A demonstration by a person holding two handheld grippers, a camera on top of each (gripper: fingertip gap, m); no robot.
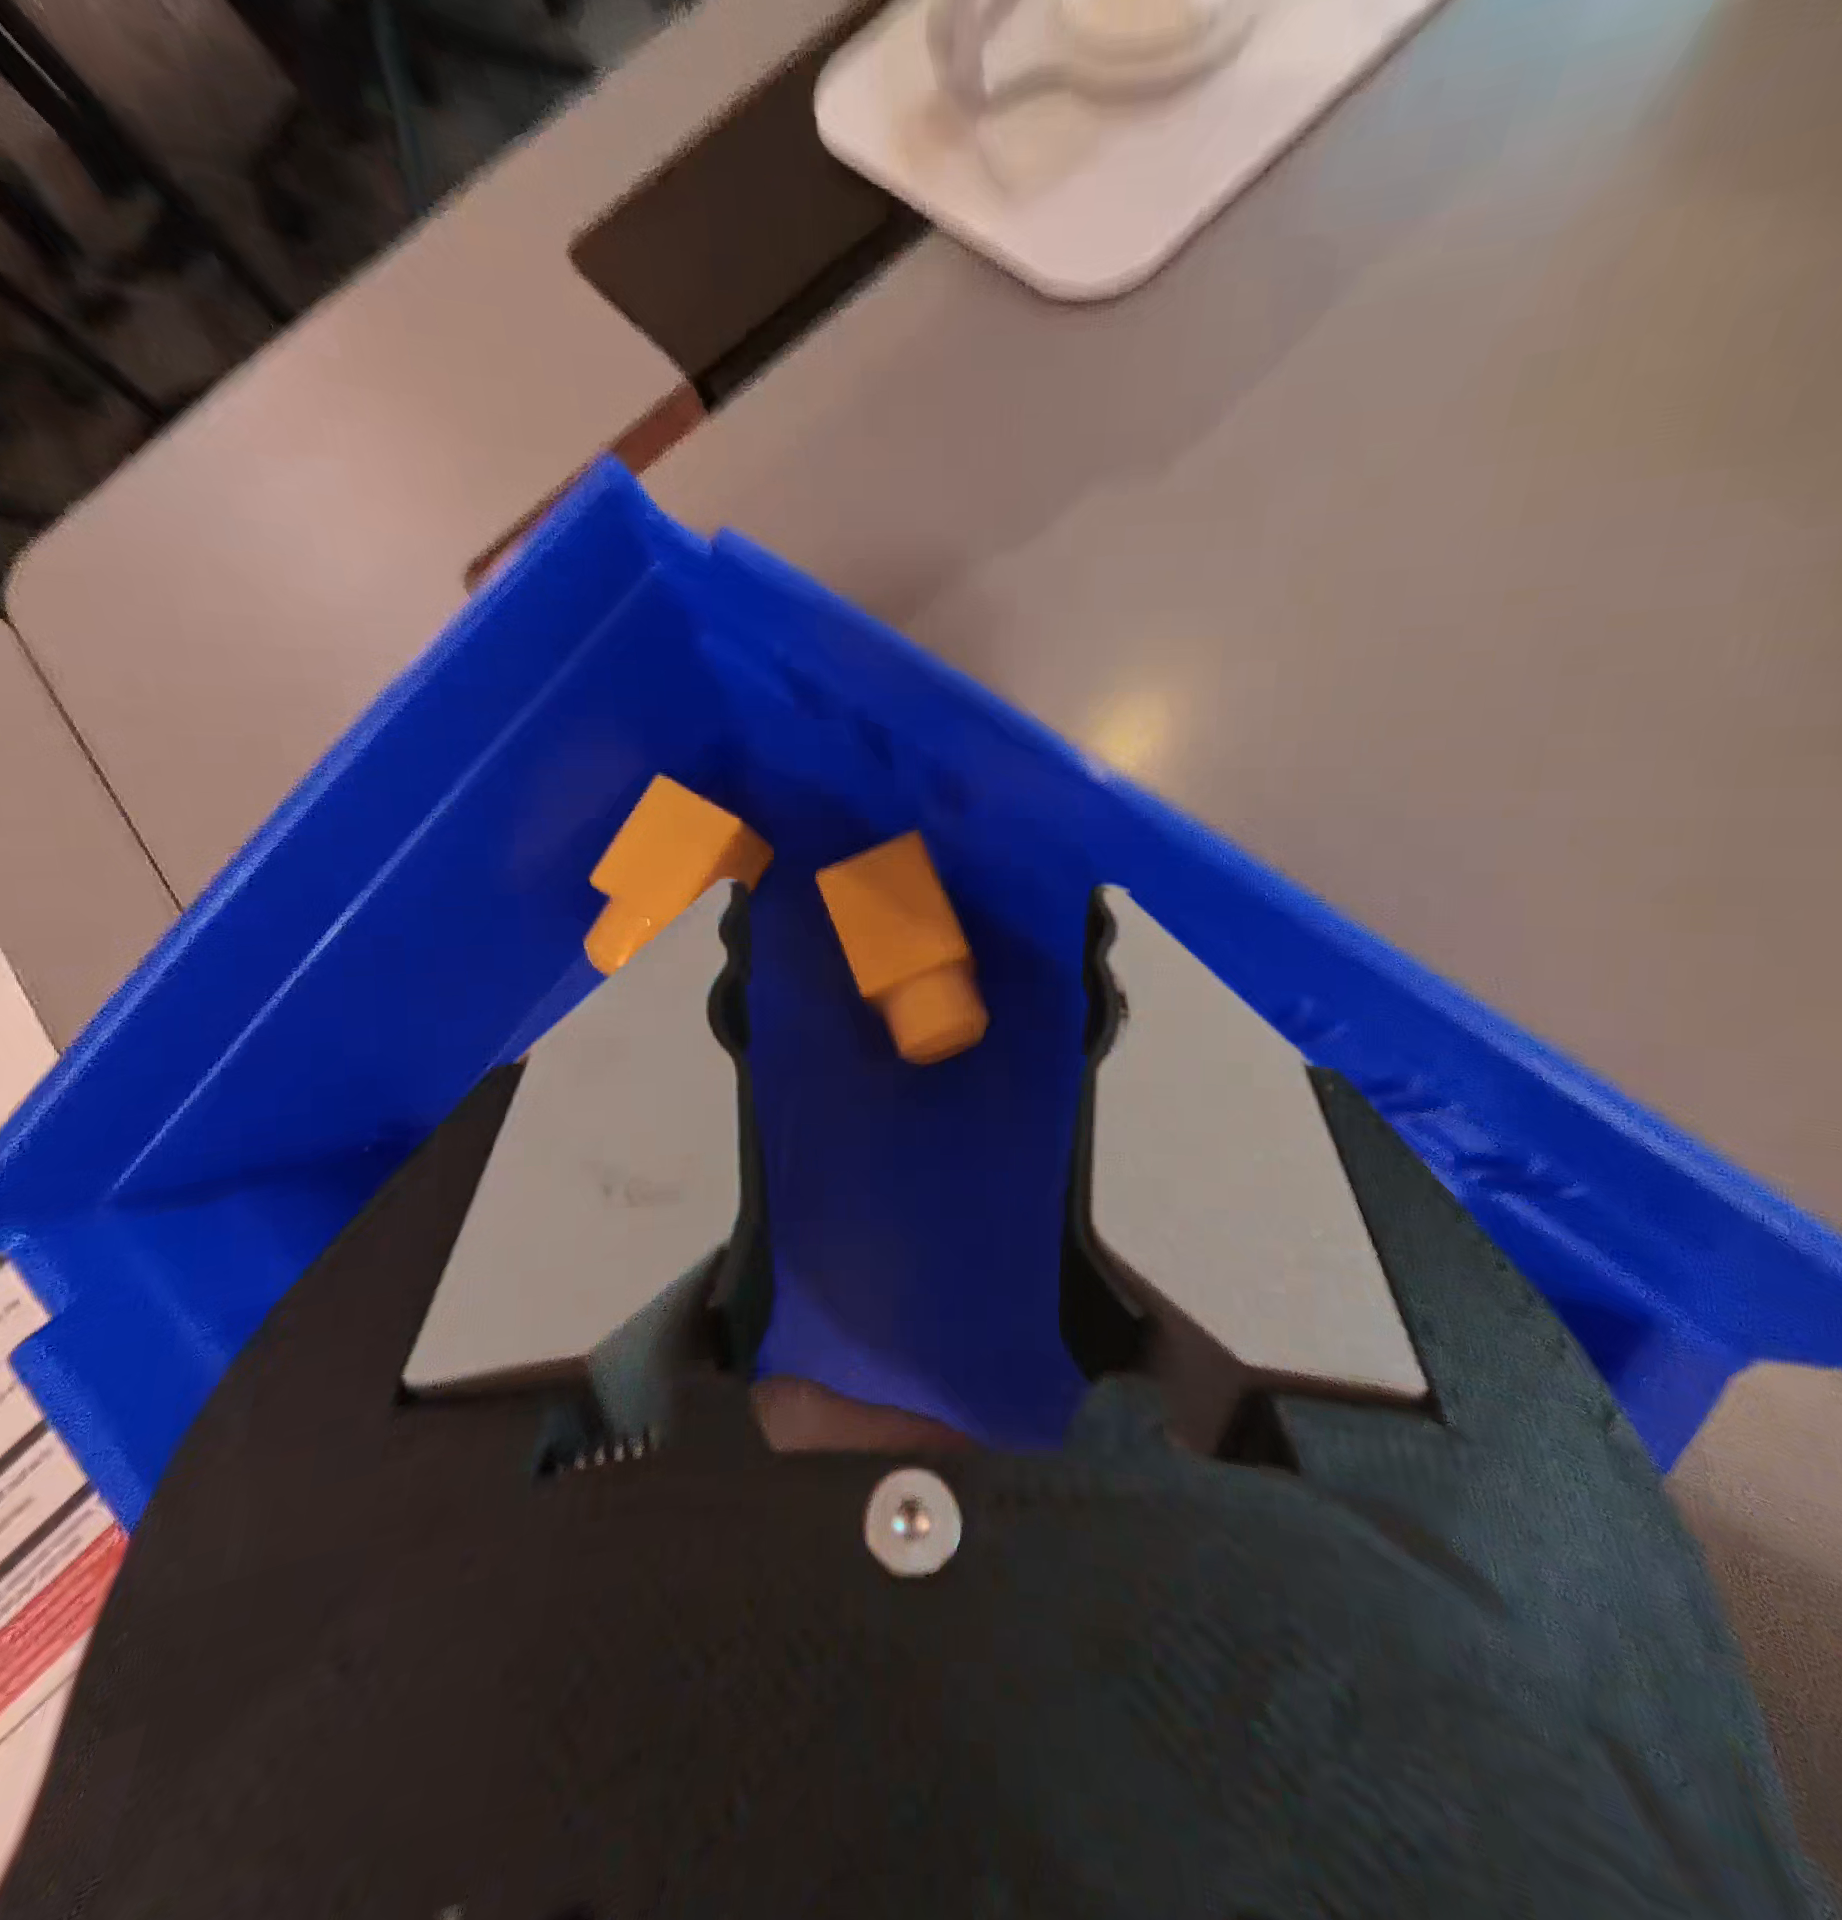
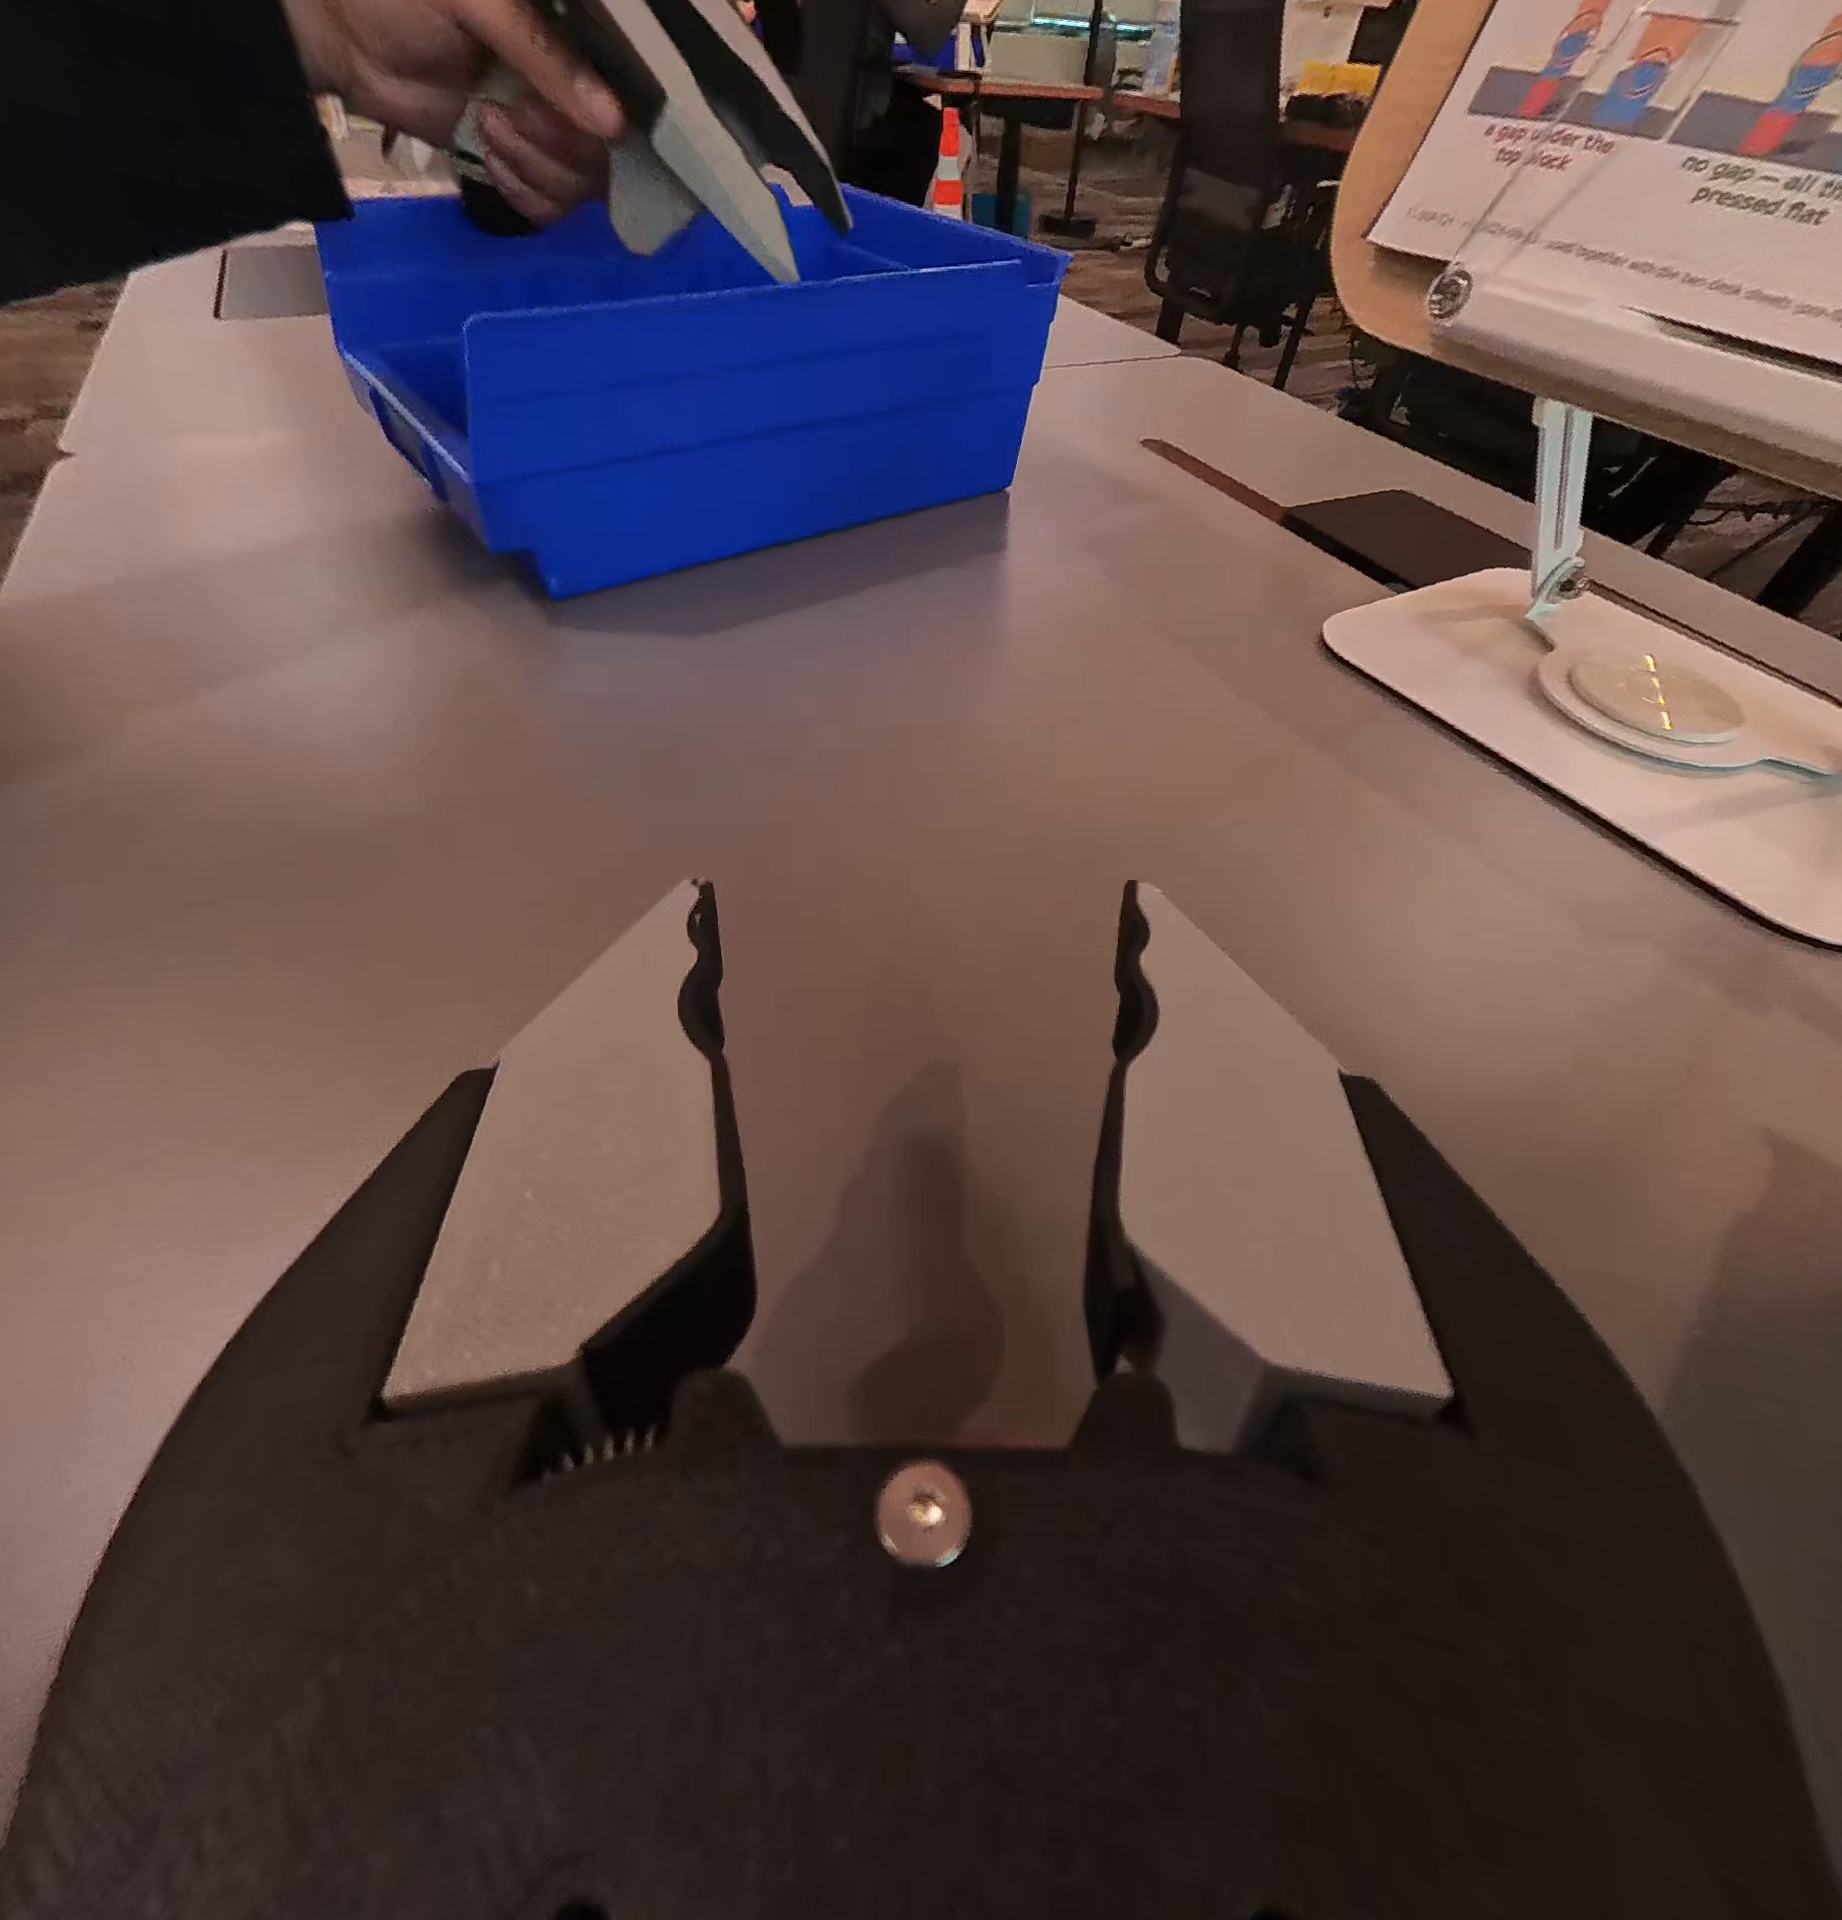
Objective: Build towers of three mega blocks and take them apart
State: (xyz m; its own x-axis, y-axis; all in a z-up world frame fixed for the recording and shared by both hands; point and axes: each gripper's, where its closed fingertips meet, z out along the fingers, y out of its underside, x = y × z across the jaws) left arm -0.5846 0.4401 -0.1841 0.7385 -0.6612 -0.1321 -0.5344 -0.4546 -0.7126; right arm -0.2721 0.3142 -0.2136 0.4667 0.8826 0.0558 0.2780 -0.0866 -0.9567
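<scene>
Left tool [image 1: 917, 904] points down into a blue bin [image 1: 377, 935], fingers spread, nothing between them. Just ahead of the fingertips, inside the bin: two orange mega blocks. One orange block [image 1: 901, 951] lies tipped on its side in the gap between the tips, closer to the left finger than the right, stud pointing back toward the tool; contact with either finger can't be told. The other orange block [image 1: 673, 862] lies at the left fingertip, partly hidden behind it, near the bin's inner corner. Beyond the bin, grey table [image 1: 1416, 520], and far ahead-right a white stand base [image 1: 1083, 177], blurred. Printed sheet [image 1: 3, 1299] at the left edge, beside the bin.

Right tool [image 2: 917, 904] hovers low over bare grey table [image 2: 896, 727], fingers spread wide, empty; its shadow falls on the surface between the fingers. Ahead and to the left, well apart from it, sits the blue bin [image 2: 751, 447], divider visible inside; blocks not visible from here. Above the bin a hand [image 2: 460, 94] in a dark sleeve holds the left tool [image 2: 782, 229], tips angled down over the bin's opening. Ahead-right: white stand [image 2: 1623, 717] with a round base plate, carrying a tilted board with an instruction sheet [image 2: 1675, 135]. Far behind, blurred chairs, tables and an orange cone [image 2: 948, 166].
</scene>
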